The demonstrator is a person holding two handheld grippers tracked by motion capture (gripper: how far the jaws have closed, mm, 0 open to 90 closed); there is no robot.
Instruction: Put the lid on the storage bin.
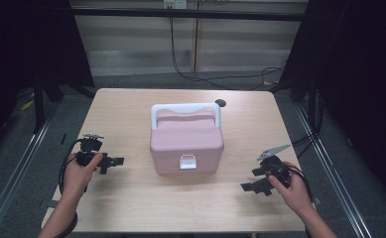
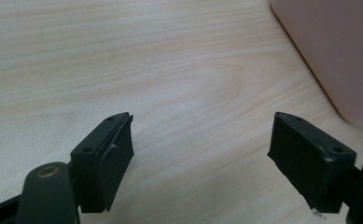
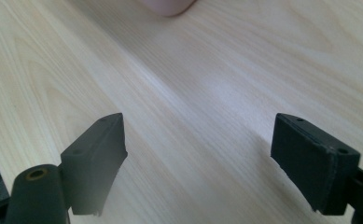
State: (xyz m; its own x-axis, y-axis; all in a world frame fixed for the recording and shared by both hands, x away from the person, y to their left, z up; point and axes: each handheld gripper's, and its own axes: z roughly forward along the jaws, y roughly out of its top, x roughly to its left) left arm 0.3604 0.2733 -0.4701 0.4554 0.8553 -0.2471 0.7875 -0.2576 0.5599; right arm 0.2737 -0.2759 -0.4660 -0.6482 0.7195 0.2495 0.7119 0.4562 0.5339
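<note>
A pink lidded box [image 1: 186, 142] with a white carry handle [image 1: 185, 109] and a white front latch [image 1: 187, 162] stands closed at the middle of the wooden table [image 1: 131, 109]. My left gripper [image 1: 115, 161] rests to the box's left, open, jaws pointing toward it with nothing between them. My right gripper [image 1: 250, 187] sits at the front right of the box, open and empty as well. In the left gripper view a pink corner of the box [image 2: 333, 51] shows at upper right beyond the open gripper [image 2: 200, 149]. In the right gripper view the box's edge [image 3: 167, 5] peeks in at top, beyond that gripper [image 3: 198, 154].
A small dark round spot [image 1: 221, 103] lies on the table behind the box. Black cables [image 1: 200, 74] run across the floor beyond the far edge. Metal frame rails [image 1: 329, 148] flank the table on both sides. Bare wood lies around the box.
</note>
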